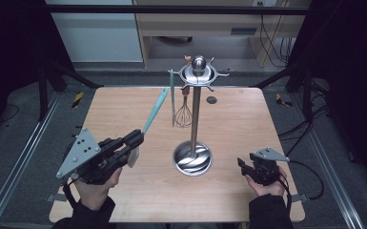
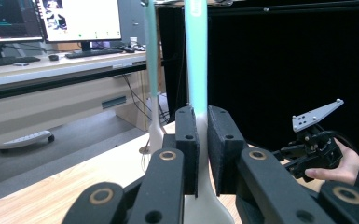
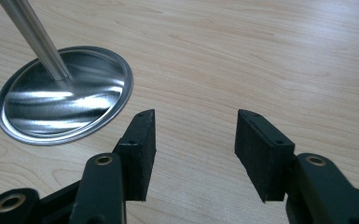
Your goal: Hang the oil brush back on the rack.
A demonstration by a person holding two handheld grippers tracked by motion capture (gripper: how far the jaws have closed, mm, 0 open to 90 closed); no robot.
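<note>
My left gripper [image 1: 137, 138] is shut on a spatula [image 1: 153, 112] with a teal handle and a white head, held tilted above the table's left half; its handle end reaches up toward the hooks of the steel utensil stand [image 1: 194, 119]. In the left gripper view the pads clamp the spatula [image 2: 196, 60] where handle meets head, left gripper [image 2: 203, 140]. A whisk [image 1: 184, 112] and a second teal-handled utensil [image 1: 172, 98] hang from the stand's top ring. My right gripper [image 1: 242, 164] rests low at the front right, right gripper [image 3: 193, 140] open over bare wood, beside the stand's round base [image 3: 65, 100].
The wooden table [image 1: 248, 124] has a small dark disc [image 1: 211, 99] near its far edge. The stand's pole [image 3: 32, 32] rises from the base, left of my right jaws. Beyond the table stand a desk with monitors [image 2: 79, 18] and black curtains.
</note>
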